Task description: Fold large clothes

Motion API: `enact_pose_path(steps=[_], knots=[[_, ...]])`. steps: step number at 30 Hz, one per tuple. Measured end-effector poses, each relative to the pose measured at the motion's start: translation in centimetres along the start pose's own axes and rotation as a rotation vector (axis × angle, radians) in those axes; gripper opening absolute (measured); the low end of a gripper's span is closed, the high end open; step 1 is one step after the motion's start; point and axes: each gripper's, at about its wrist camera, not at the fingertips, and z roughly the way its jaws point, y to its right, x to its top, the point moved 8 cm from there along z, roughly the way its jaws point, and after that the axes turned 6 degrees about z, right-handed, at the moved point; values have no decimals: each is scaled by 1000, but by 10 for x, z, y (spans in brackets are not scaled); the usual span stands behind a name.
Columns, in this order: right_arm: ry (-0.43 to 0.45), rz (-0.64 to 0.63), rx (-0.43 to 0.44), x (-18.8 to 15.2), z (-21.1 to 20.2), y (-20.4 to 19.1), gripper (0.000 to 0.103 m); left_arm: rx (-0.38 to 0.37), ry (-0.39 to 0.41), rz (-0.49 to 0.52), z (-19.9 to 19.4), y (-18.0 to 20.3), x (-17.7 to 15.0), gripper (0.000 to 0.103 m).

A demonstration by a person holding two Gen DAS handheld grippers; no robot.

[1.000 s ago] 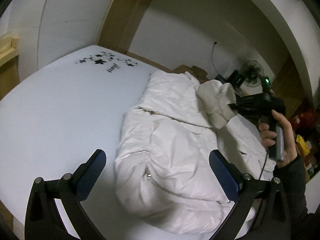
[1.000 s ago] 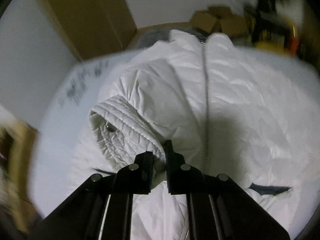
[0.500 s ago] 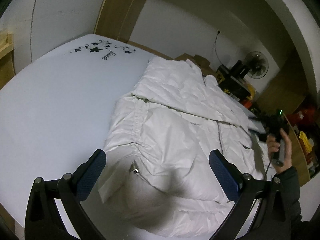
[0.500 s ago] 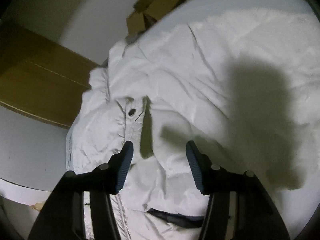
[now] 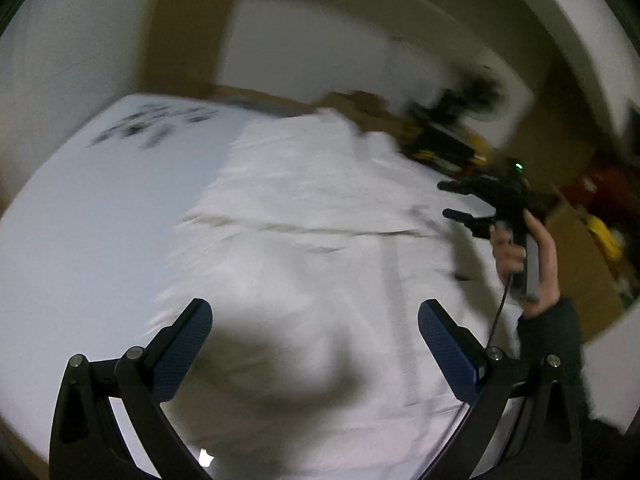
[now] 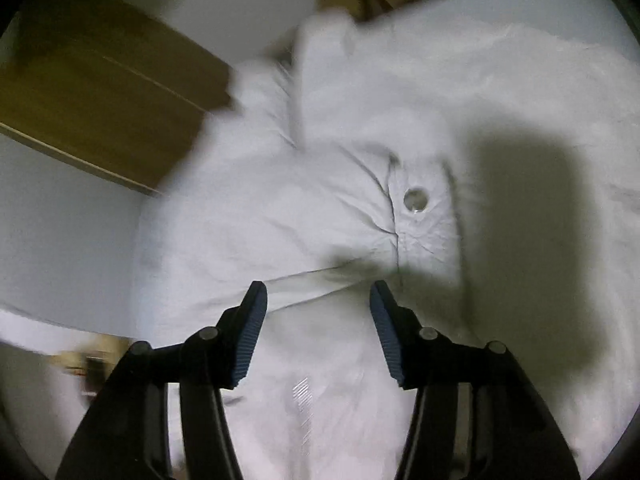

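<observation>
On the white bed [image 5: 92,216] the white puffer jacket [image 5: 304,216] lies spread from centre toward 3 o'clock, both the left hand-held gripper [image 5: 315,322] and right hand-held gripper [image 6: 318,308] wide and empty; I'd pinch the snap-button cuff [image 6: 416,200] edge, not puffed filling.

A white padded jacket [image 5: 304,248] is seen spread over a white bed surface [image 5: 100,216], the picture being blurred by motion. Dark printed marks [image 5: 152,124] are seen on the bed beyond the jacket. The left gripper [image 5: 314,336] is held above the near part of the garment, its blue-padded fingers [image 5: 182,346] set wide apart. At the right, the right gripper [image 5: 456,200] is held in a hand [image 5: 528,260], its jaws parted and nothing seen between them.
</observation>
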Motion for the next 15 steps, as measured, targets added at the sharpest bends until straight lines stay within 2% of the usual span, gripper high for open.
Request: enact_pose_path(steps=[1, 2, 4, 7, 10, 12, 15], knots=[[73, 8, 2, 3, -36, 9, 73, -57, -12, 19, 8, 22, 14, 103], [136, 27, -35, 6, -66, 24, 80, -99, -15, 37, 16, 42, 28, 103], [246, 133, -145, 7, -125, 73, 80, -167, -25, 86, 47, 95, 61, 103], [342, 294, -208, 3, -188, 146, 80, -218, -61, 135, 115, 165, 95, 103], [402, 441, -294, -2, -236, 221, 80, -180, -105, 143, 198, 209, 109, 103], [452, 554, -297, -4, -263, 266, 80, -115, -152, 128, 256, 222, 108, 103], [510, 664, -323, 4, -295, 310, 79, -55, -221, 114, 324, 226, 98, 103]])
